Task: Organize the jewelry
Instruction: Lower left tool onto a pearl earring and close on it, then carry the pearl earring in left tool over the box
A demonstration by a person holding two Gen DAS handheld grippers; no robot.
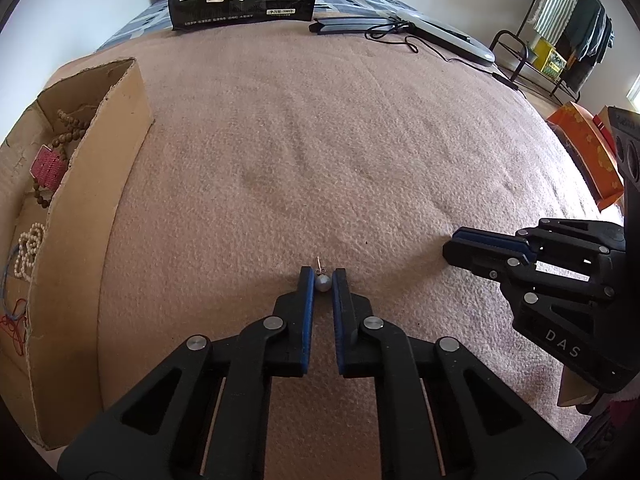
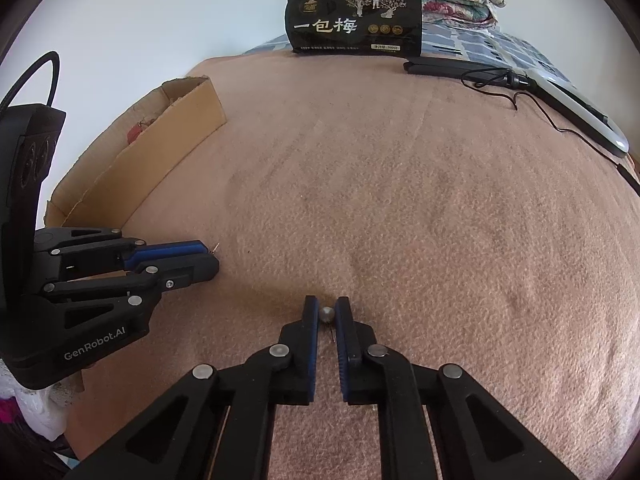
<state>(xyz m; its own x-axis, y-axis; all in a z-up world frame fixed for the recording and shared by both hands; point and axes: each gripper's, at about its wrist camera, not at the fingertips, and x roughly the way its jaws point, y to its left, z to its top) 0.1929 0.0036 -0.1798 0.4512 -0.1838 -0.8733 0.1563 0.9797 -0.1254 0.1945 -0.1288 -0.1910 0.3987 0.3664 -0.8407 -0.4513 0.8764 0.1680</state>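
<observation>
Left gripper: clamped on pearl stud earring at fingertips, post projecting forward. Right gripper: clamped on second pearl stud between tips, post trailing backward.

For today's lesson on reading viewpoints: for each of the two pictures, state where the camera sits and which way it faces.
Left wrist: on the left gripper, looking forward and down along its fingers at a pearl earring pinched on the pink blanket; the right gripper shows at right.
Right wrist: on the right gripper, looking likewise at a second pearl earring; the left gripper shows at left.
Shared: blanket, cardboard box, black snack bag.
</observation>
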